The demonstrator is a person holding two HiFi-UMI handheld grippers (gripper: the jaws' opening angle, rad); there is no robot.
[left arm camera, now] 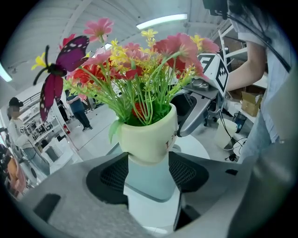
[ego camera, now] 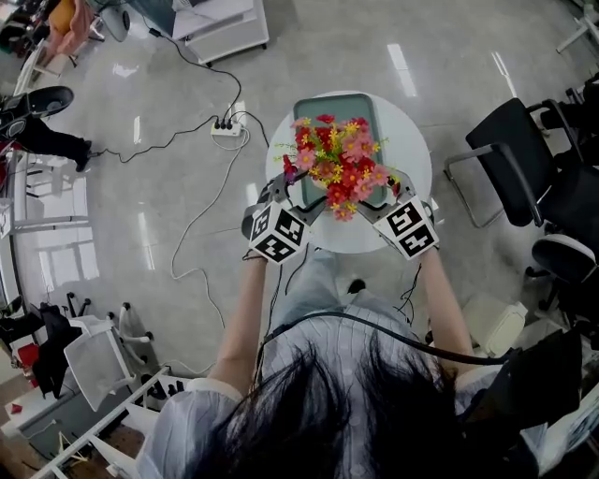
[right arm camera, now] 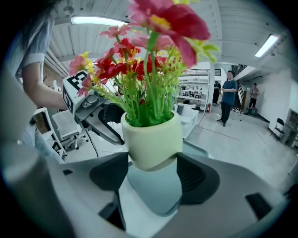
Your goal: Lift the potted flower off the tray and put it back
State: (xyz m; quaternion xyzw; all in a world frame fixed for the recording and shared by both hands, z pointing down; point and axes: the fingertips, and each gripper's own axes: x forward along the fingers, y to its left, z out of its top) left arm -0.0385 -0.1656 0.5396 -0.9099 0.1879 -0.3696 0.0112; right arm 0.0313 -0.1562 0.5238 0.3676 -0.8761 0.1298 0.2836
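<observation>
The potted flower [ego camera: 337, 164], a cream pot [left arm camera: 149, 135] full of red, pink and yellow artificial blooms with a purple butterfly [left arm camera: 60, 74], hangs just above the grey-green tray [ego camera: 328, 105] on the round white table [ego camera: 412, 159]. My left gripper [ego camera: 298, 204] clamps the pot's base from the left, my right gripper [ego camera: 376, 202] from the right. In the left gripper view the jaws [left arm camera: 148, 169] press the pot's lower part, with the tray [left arm camera: 149, 186] beneath. The right gripper view shows the pot [right arm camera: 151, 139] pinched likewise between the jaws [right arm camera: 153, 172].
A power strip [ego camera: 227, 131] with trailing cables lies on the floor left of the table. A black office chair [ego camera: 510, 159] stands at the right, white chairs [ego camera: 94, 360] at lower left, a white cart [ego camera: 220, 28] at the top. People [right arm camera: 228, 100] stand far off.
</observation>
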